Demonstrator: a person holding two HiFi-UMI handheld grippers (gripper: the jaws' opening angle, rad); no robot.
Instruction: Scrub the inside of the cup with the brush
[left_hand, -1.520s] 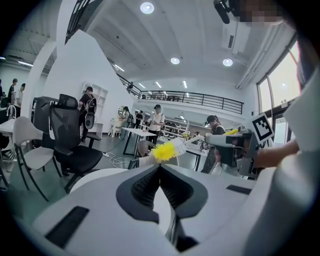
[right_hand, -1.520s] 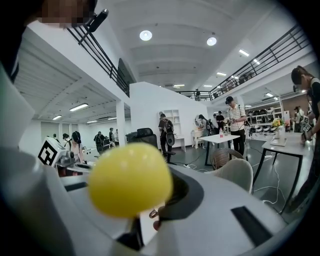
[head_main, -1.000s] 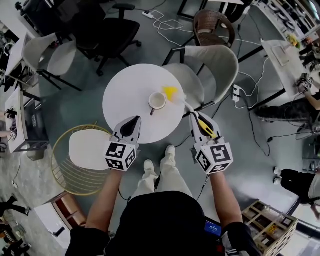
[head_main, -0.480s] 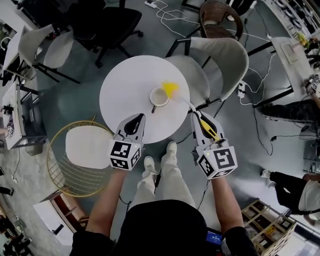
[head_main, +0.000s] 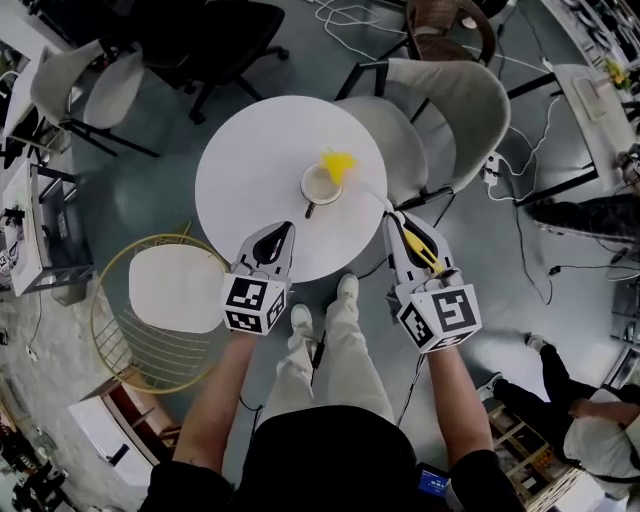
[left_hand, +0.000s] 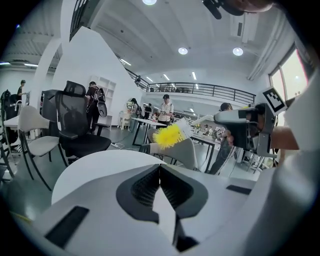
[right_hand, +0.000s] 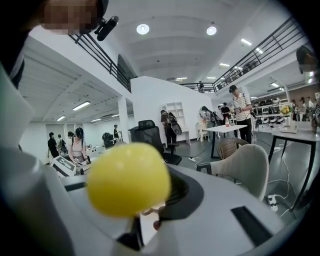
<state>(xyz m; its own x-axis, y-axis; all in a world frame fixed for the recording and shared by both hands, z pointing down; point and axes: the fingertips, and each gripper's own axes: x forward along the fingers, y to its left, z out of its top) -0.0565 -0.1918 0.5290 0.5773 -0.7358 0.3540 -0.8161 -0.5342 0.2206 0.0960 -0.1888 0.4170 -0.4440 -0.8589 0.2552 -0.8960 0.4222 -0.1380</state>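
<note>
A white cup (head_main: 318, 186) with its handle toward me stands right of centre on the round white table (head_main: 245, 170). The brush's yellow bristle head (head_main: 338, 164) sits at the cup's far right rim. Its thin handle slants back to my right gripper (head_main: 402, 232), which is shut on it off the table's right edge. In the right gripper view the handle's yellow knob (right_hand: 128, 179) fills the space before the jaws of the right gripper (right_hand: 150, 212). My left gripper (head_main: 272, 240) hangs shut and empty over the near table edge. The left gripper view shows the left gripper (left_hand: 160, 172), the bristles (left_hand: 167, 136) and the right gripper (left_hand: 240, 122); the cup is hidden.
A beige shell chair (head_main: 450, 110) stands behind the table at the right. A gold wire chair with a white seat (head_main: 170, 290) is at the near left, a black office chair (head_main: 220, 40) at the far left. Cables (head_main: 520, 200) lie on the floor.
The head view has shifted a little, so the table sits higher in frame. The brush head stays at the cup's rim and both grippers hold as before.
</note>
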